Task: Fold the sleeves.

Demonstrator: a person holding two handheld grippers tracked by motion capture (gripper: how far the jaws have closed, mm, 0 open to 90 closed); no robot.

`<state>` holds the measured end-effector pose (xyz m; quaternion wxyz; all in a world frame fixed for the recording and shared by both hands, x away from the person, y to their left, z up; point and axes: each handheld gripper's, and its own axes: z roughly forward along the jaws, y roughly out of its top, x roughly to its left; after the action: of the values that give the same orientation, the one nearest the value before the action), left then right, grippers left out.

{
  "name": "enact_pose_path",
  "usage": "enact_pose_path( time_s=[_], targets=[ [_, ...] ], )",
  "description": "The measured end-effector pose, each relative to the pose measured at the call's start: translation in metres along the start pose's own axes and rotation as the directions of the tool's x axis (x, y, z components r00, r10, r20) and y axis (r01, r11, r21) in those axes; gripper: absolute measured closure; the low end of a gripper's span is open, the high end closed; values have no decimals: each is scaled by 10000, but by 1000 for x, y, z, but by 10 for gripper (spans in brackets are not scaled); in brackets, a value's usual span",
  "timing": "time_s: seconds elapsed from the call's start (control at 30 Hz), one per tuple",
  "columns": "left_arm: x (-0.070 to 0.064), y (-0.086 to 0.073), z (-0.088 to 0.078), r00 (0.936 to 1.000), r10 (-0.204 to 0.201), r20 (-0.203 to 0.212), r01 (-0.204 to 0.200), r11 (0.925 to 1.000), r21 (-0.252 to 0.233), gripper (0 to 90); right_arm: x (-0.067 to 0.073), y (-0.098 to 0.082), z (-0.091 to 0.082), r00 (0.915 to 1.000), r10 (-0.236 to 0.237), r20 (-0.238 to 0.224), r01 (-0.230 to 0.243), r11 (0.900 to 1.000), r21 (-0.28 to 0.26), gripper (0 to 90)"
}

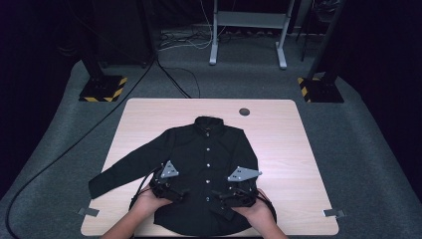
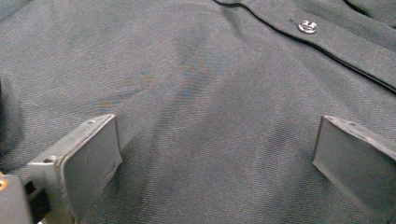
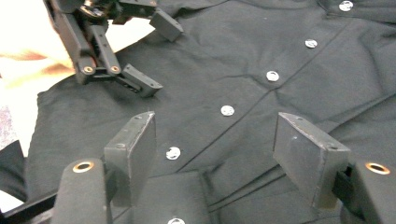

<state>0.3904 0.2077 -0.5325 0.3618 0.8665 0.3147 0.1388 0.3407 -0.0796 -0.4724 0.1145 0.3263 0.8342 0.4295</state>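
A black button-up shirt (image 1: pixel 209 149) lies flat on the light wooden table (image 1: pixel 283 134), front up, collar at the far side, its left sleeve stretched toward the table's left edge. My left gripper (image 1: pixel 181 194) hovers over the shirt's lower left front, jaws wide apart, with plain fabric (image 2: pixel 201 93) between them and a button (image 2: pixel 307 26) farther off. My right gripper (image 1: pixel 220 201) is over the lower right front, open, its jaws (image 3: pixel 219 154) straddling the button placket (image 3: pixel 227 110). The left gripper (image 3: pixel 156 53) shows open in the right gripper view.
A round cable hole (image 1: pixel 244 111) sits near the table's far edge. Tape marks (image 1: pixel 332 213) flag the near corners. Two posts on yellow-black bases (image 1: pixel 102 88) and a white frame (image 1: pixel 249 30) stand on the grey floor beyond, with cables (image 1: pixel 74 144) trailing.
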Motion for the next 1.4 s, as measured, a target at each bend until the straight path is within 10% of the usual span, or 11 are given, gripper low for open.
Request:
enact_pose_path(
  time_s=[0.53,1.4],
  targets=[
    [9,0,-4,9995,-316,45,317,9994,-171,80,-20,-15,4,9956,654,670,-634,9975,-313,170],
    [35,-2,-18,9941,-1073,-125,1068,9937,-353,159,-31,-29,3,9892,944,1118,-951,9955,15,205]
  ],
)
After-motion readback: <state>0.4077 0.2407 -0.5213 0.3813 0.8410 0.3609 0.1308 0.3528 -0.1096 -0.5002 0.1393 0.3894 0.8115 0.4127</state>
